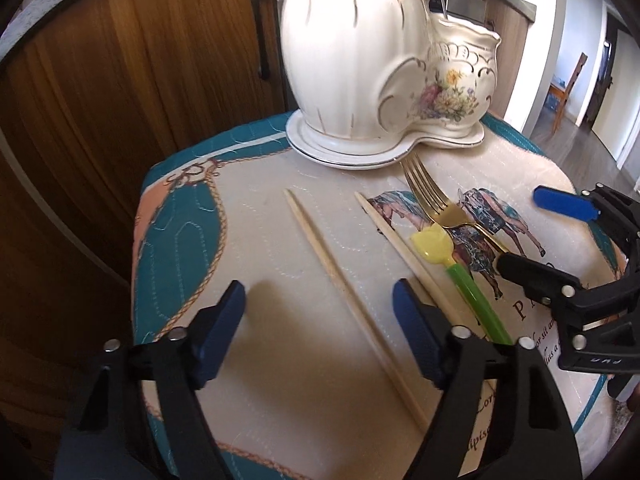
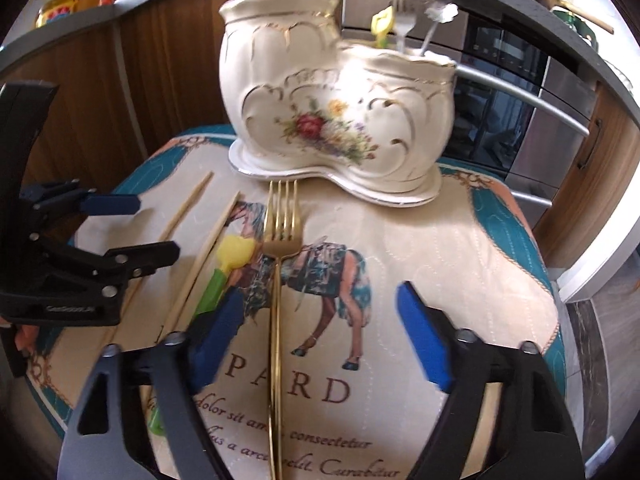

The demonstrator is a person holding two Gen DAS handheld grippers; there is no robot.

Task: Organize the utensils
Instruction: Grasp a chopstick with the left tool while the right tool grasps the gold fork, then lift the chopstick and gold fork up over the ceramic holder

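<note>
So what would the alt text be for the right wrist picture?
Open right tongs hover over a gold fork lying on a horse-print mat, pointing at a floral ceramic utensil holder. Left of the fork lie a yellow-green utensil, two chopsticks and the open left tongs.

utensils [image 2: 276,288], holder [image 2: 340,120] on quilted mat [image 2: 460,248]

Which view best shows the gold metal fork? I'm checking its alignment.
The right wrist view: the gold metal fork runs full-length between the open right gripper. The left wrist view shows only its tines and neck.
</note>
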